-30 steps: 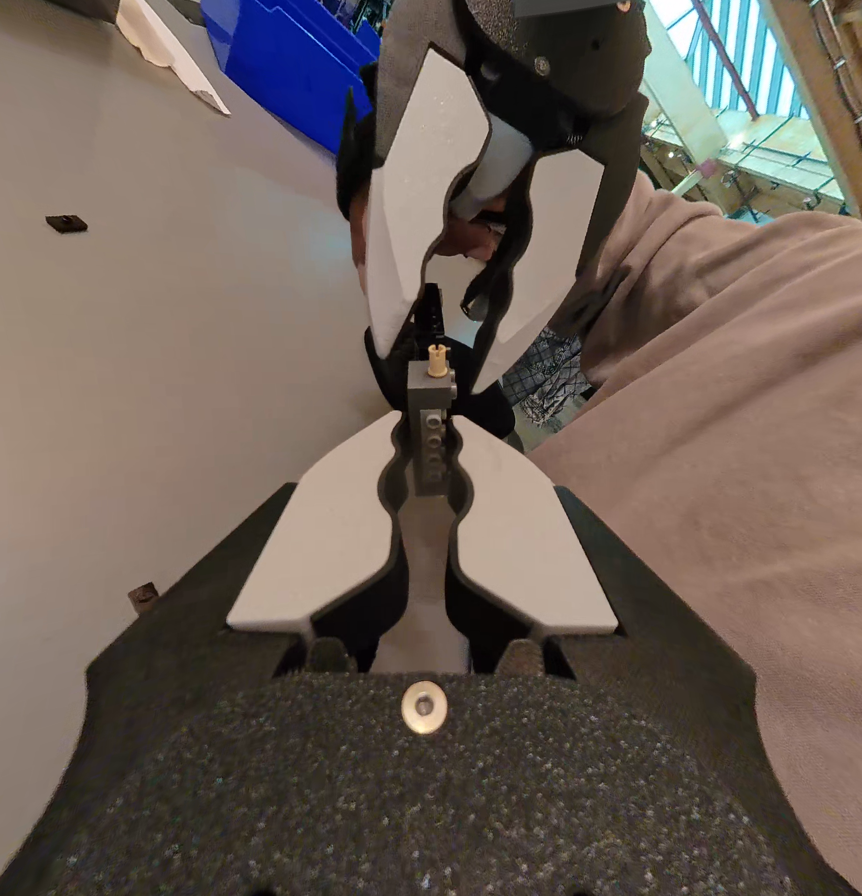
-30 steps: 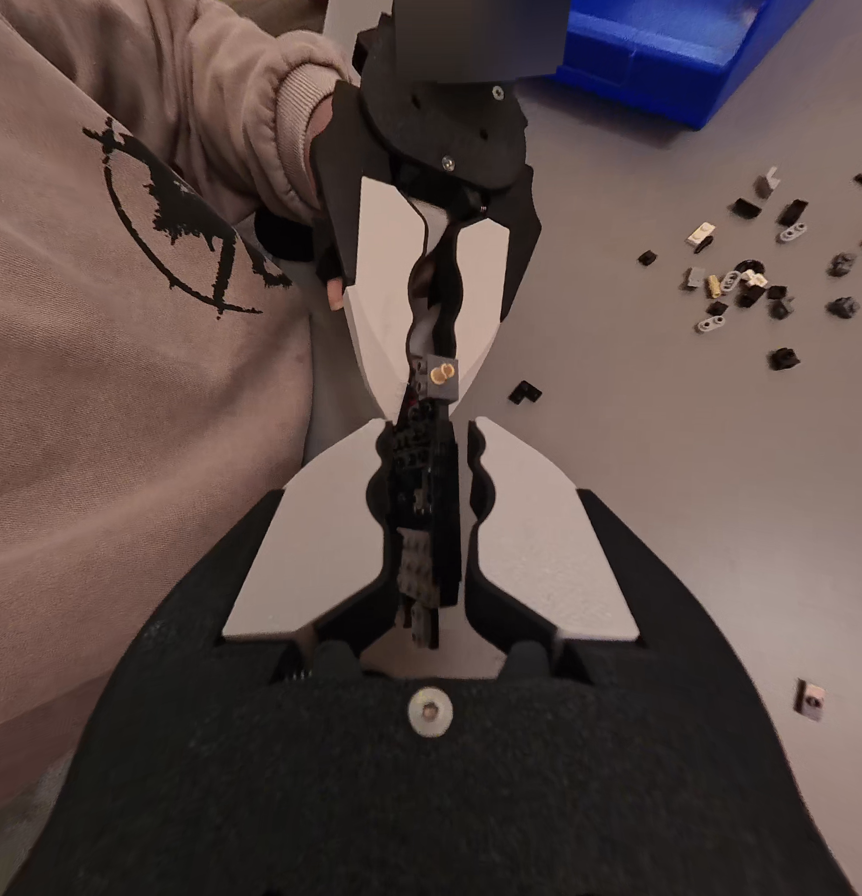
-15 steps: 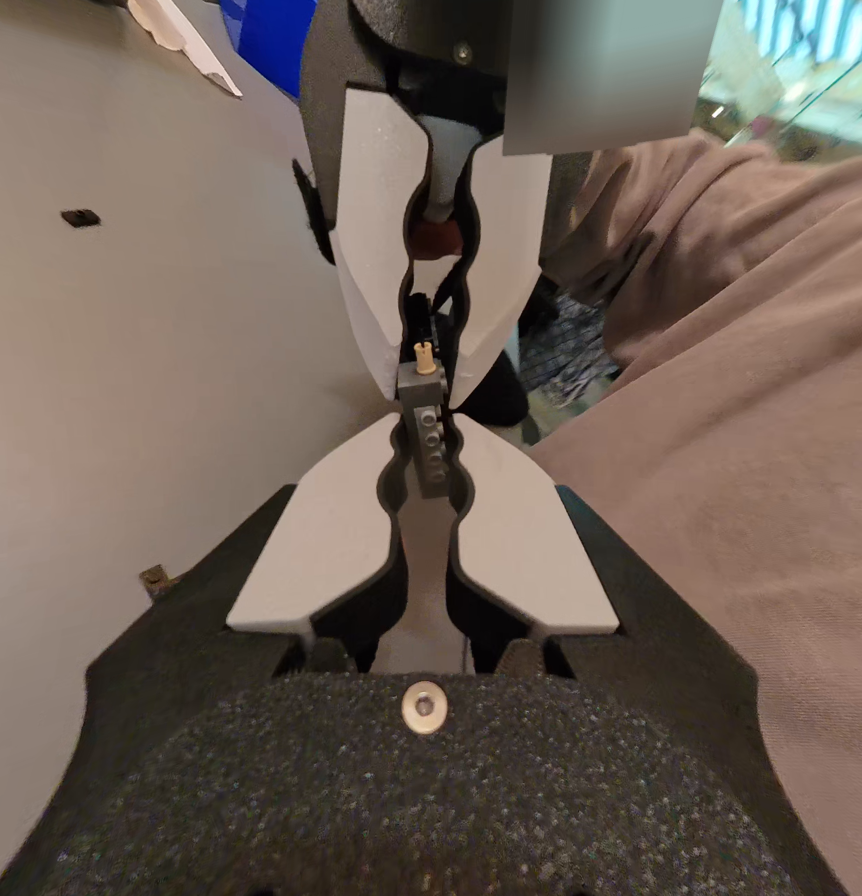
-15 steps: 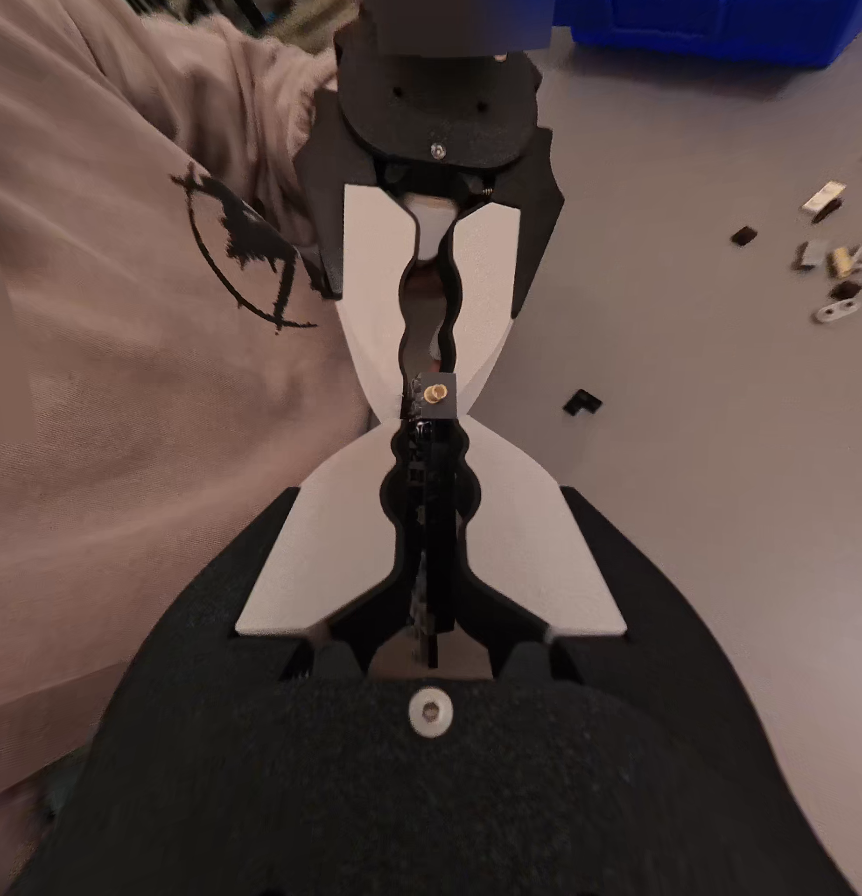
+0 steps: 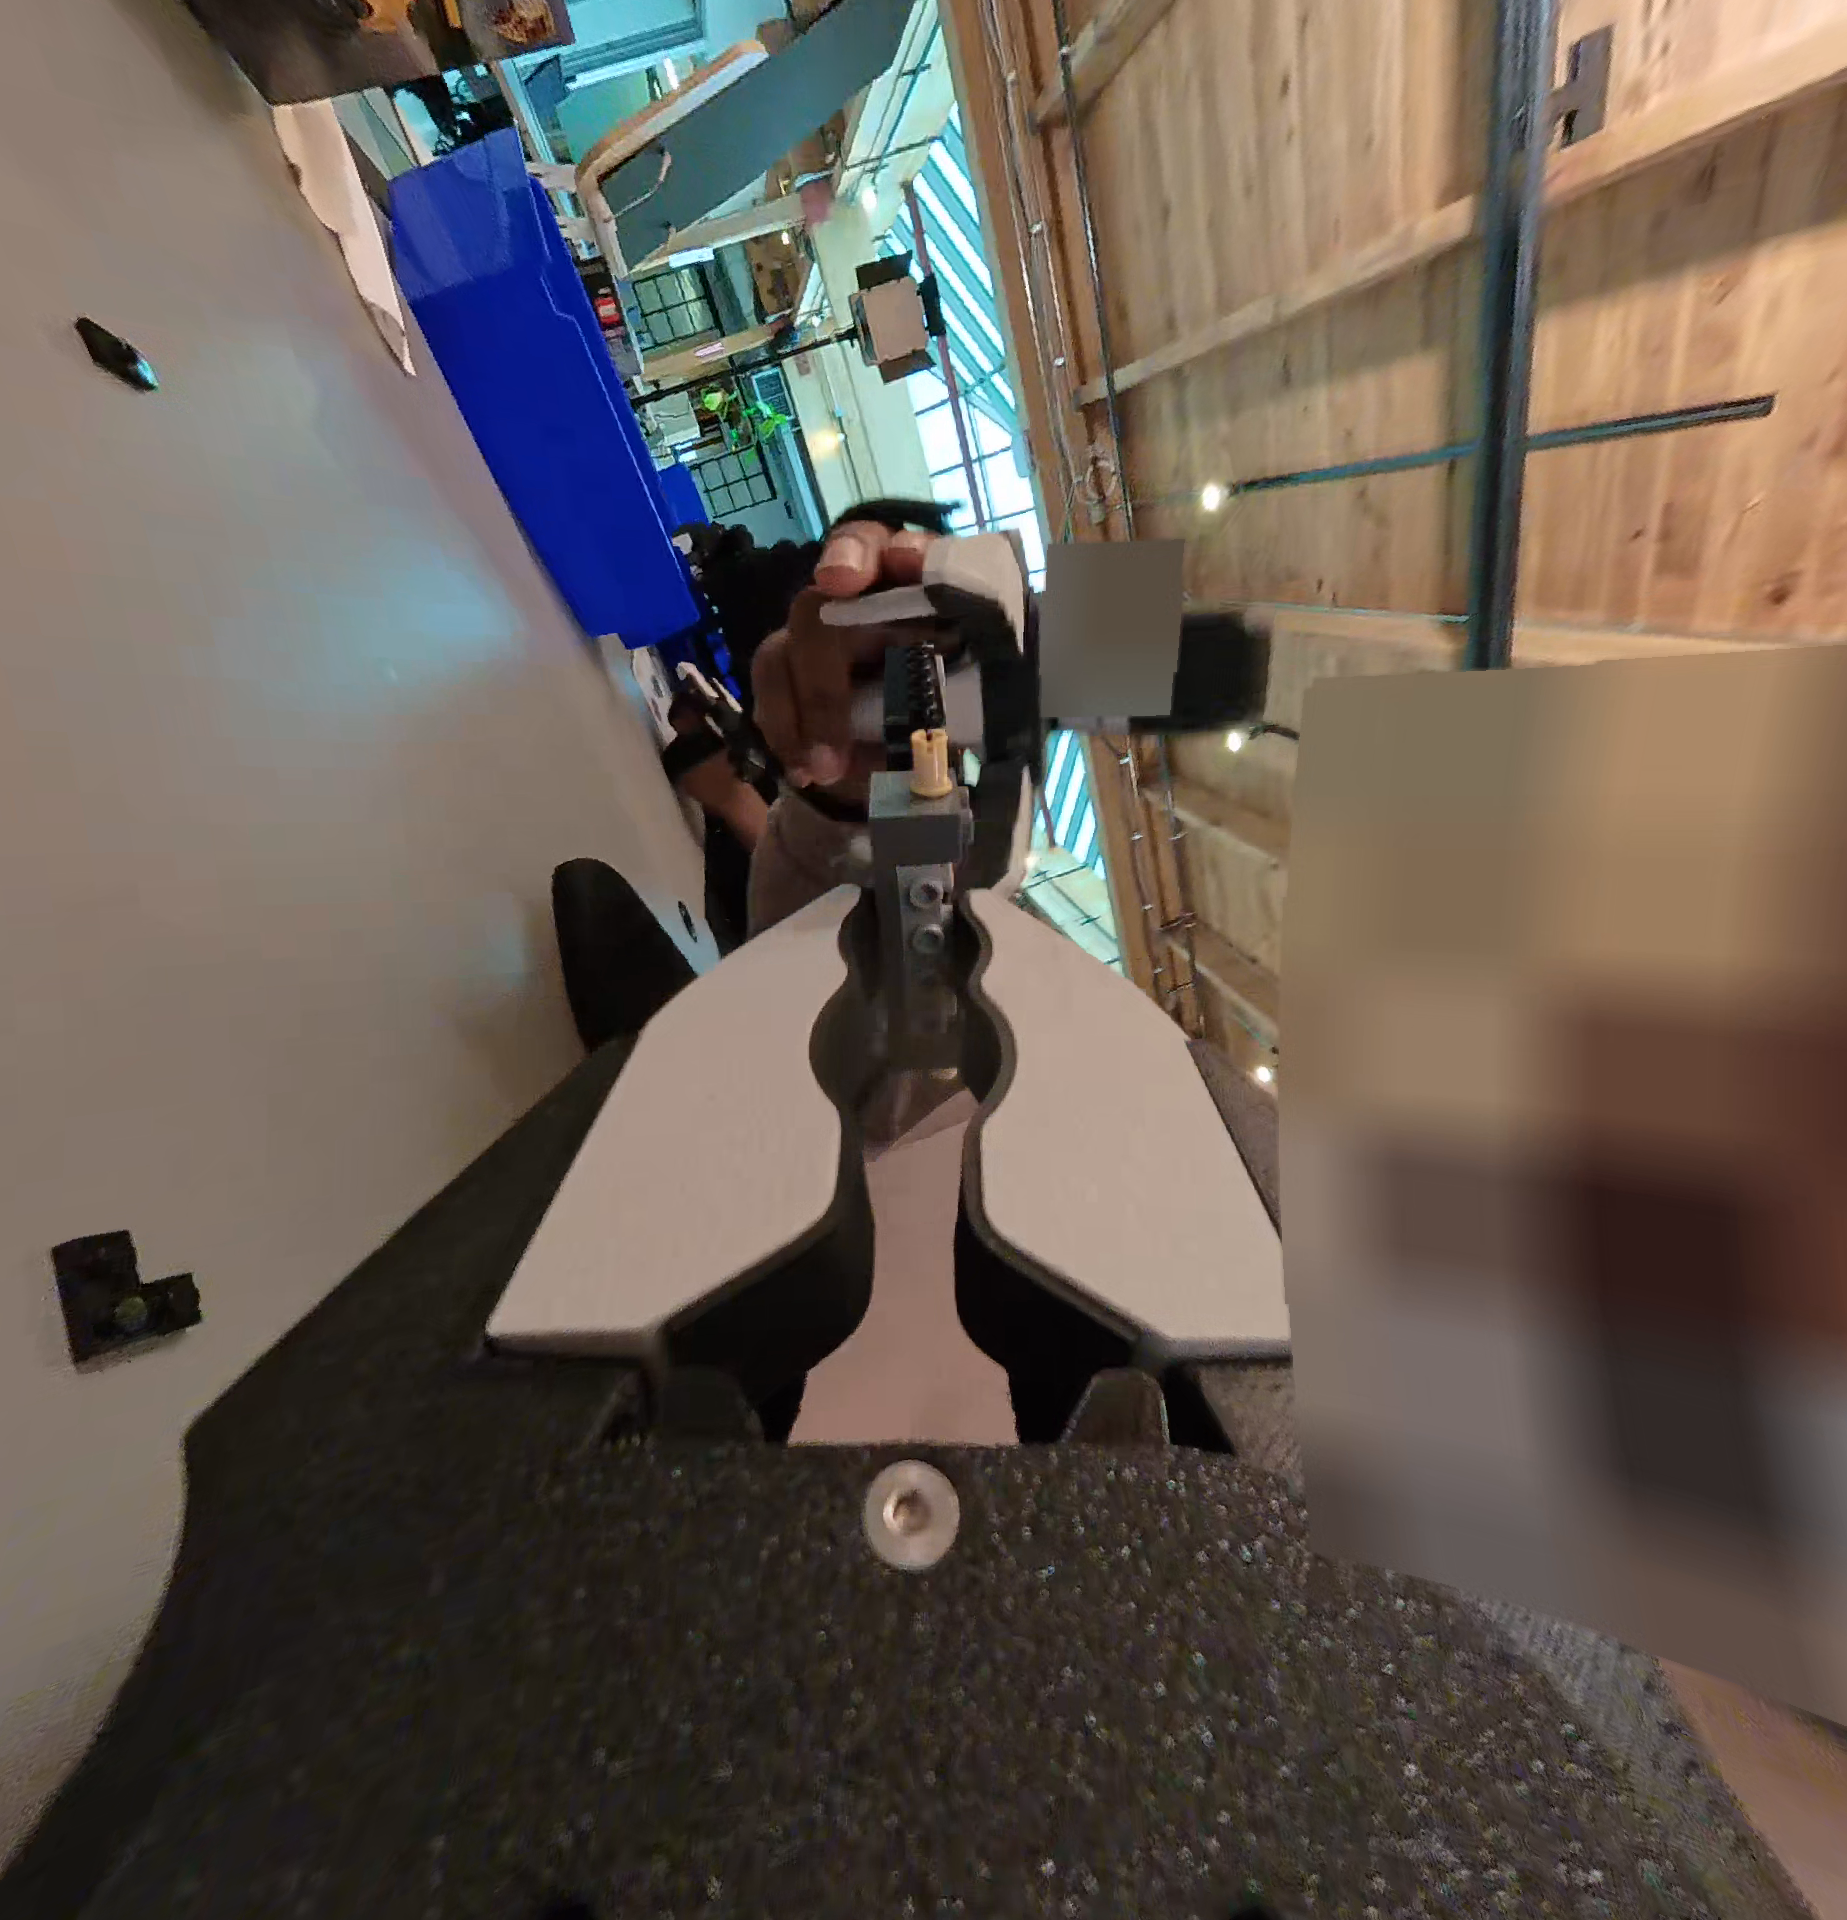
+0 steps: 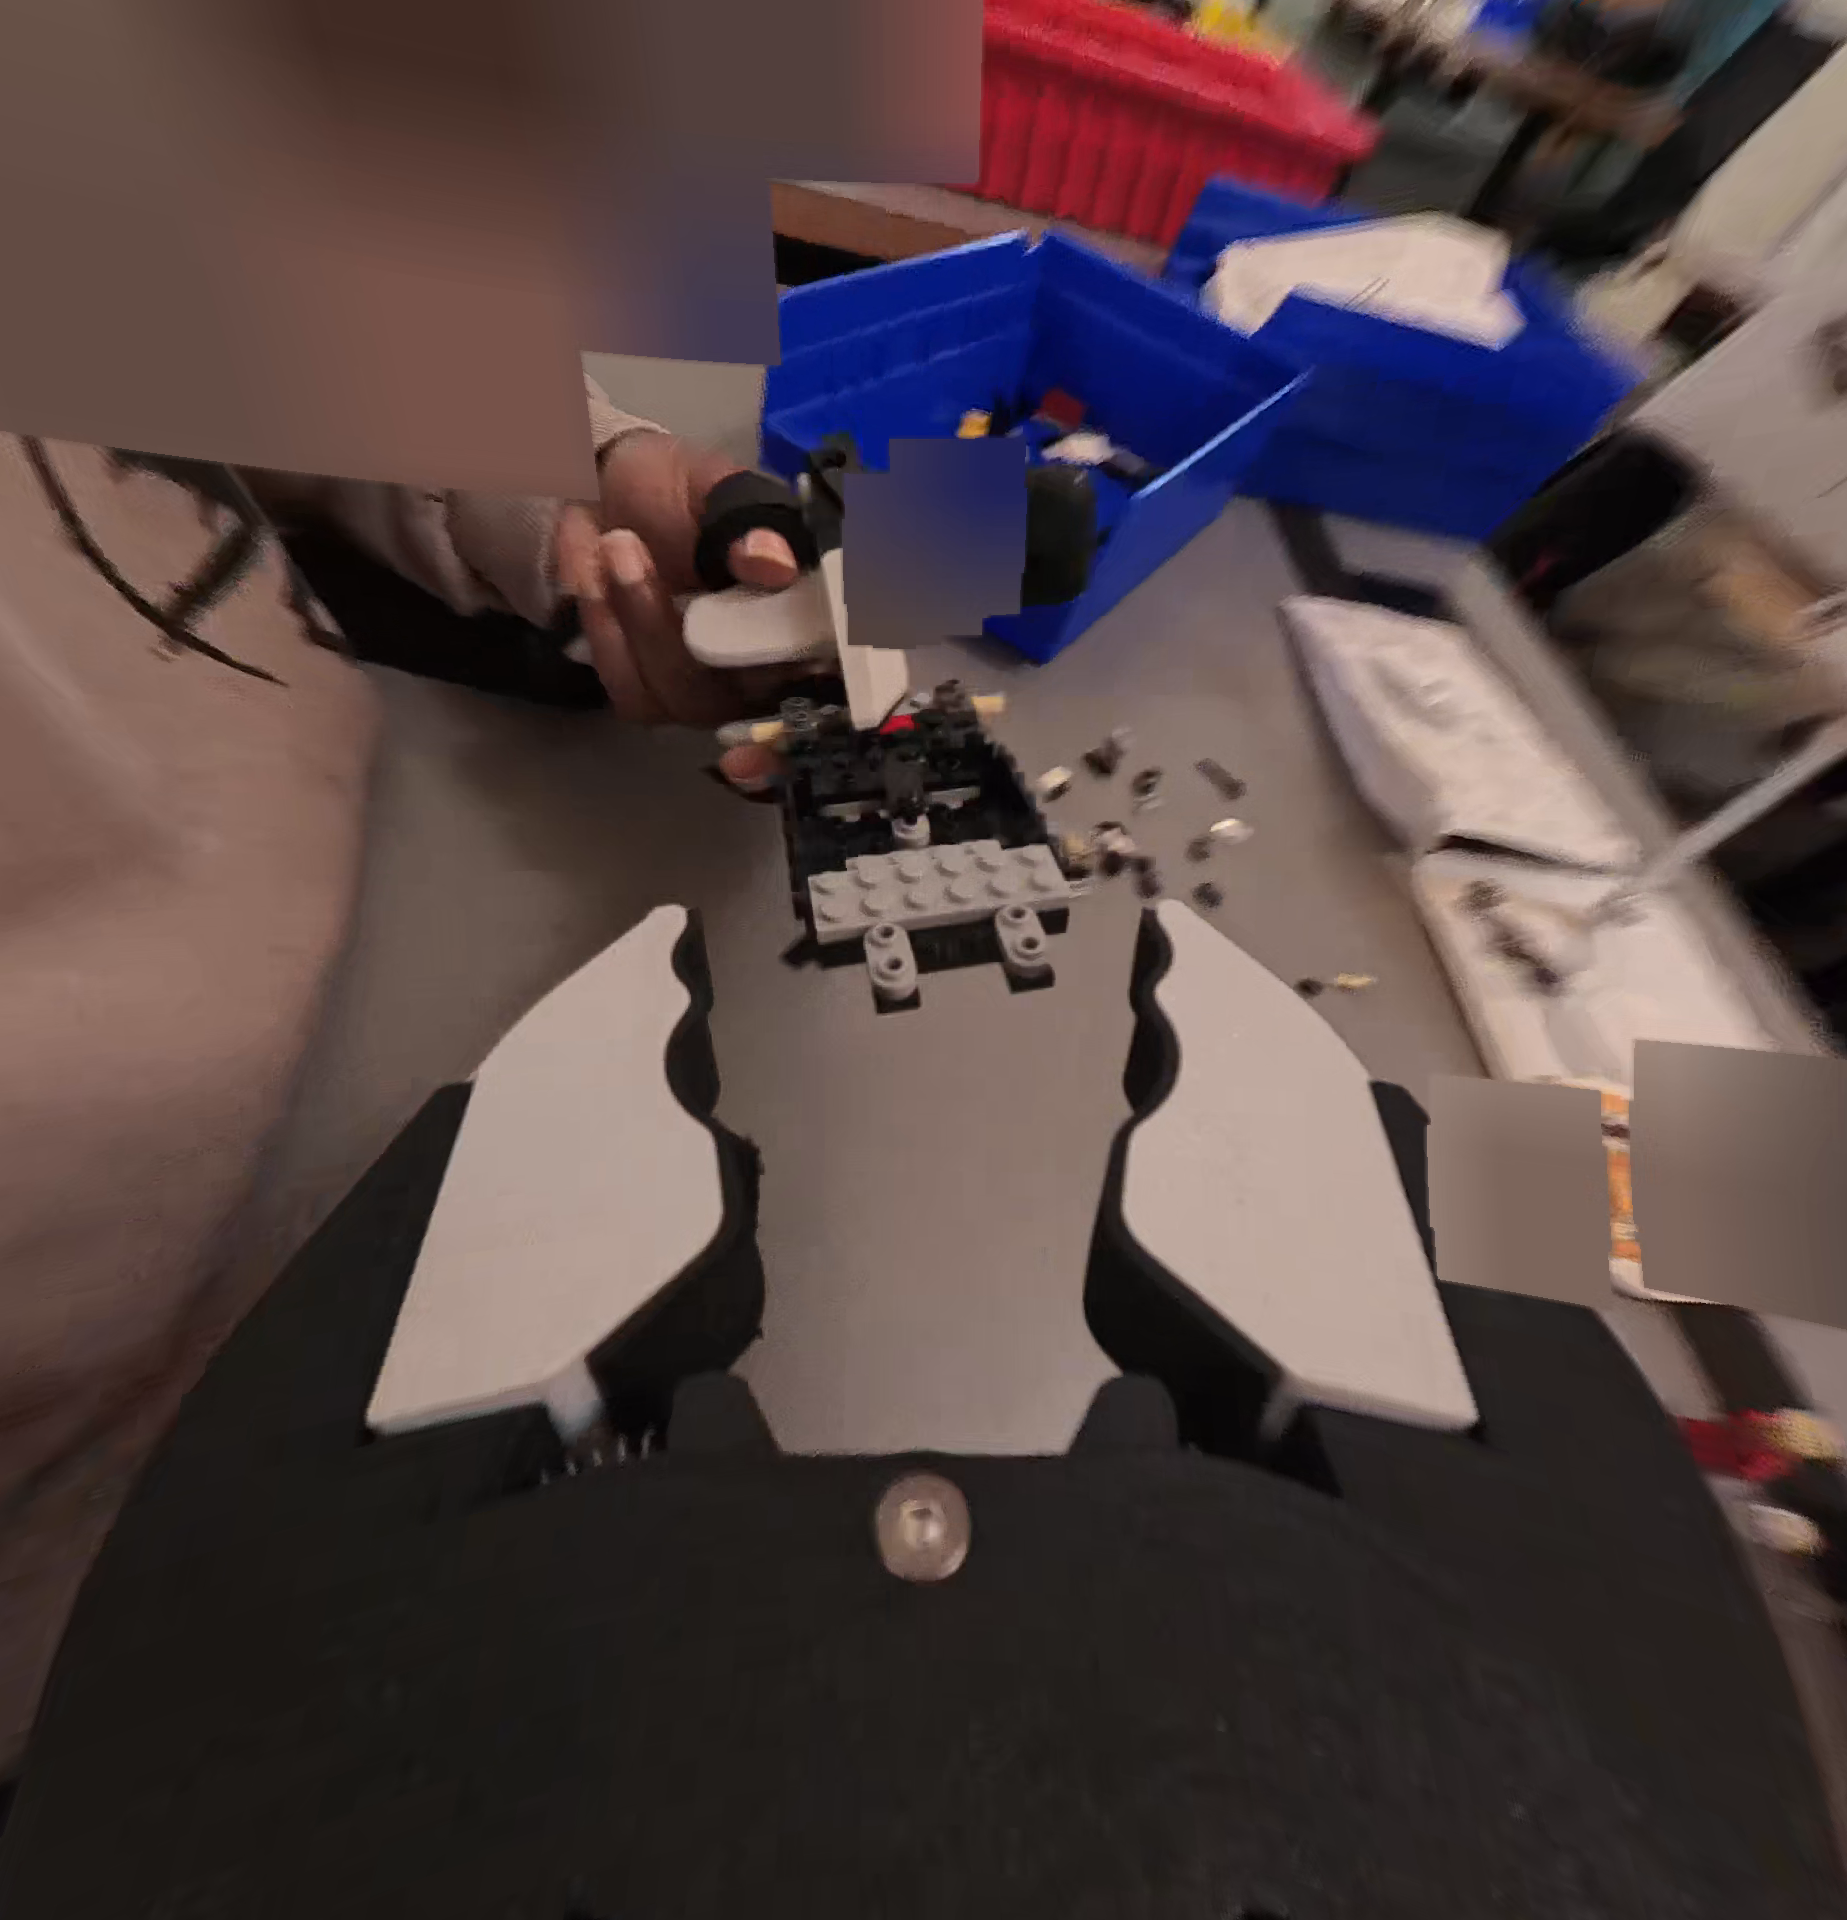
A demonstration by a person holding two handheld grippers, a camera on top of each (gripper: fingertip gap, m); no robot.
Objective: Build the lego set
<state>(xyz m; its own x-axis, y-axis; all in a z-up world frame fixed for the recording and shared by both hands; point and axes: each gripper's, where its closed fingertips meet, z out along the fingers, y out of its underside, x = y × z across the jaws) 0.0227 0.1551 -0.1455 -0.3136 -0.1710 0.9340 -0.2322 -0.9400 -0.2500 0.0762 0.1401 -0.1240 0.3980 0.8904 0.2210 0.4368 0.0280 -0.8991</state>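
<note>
In the left wrist view the left gripper (image 5: pixel 914 925) is clamped on a grey studded brick (image 5: pixel 921 894) with a tan pin (image 5: pixel 930 762) at its tip, raised above the table (image 5: pixel 223 727).

In the right wrist view the right gripper (image 6: pixel 919 935) gapes wide and holds nothing; beyond it the black lego build (image 6: pixel 903 800), topped by a matte grey plate (image 6: pixel 934 878), sits on the table beside scattered loose pieces (image 6: pixel 1158 821), so I judge the set about half built with many hard, glossy parts left.

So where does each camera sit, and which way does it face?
Left wrist view: on the left gripper, rolled sideways, facing along the table; it clamps a grey brick; a hand beyond.
Right wrist view: on the open right gripper, looking down at the lego model; sweatshirt shows.
Shared: the blue bin, table.
</note>
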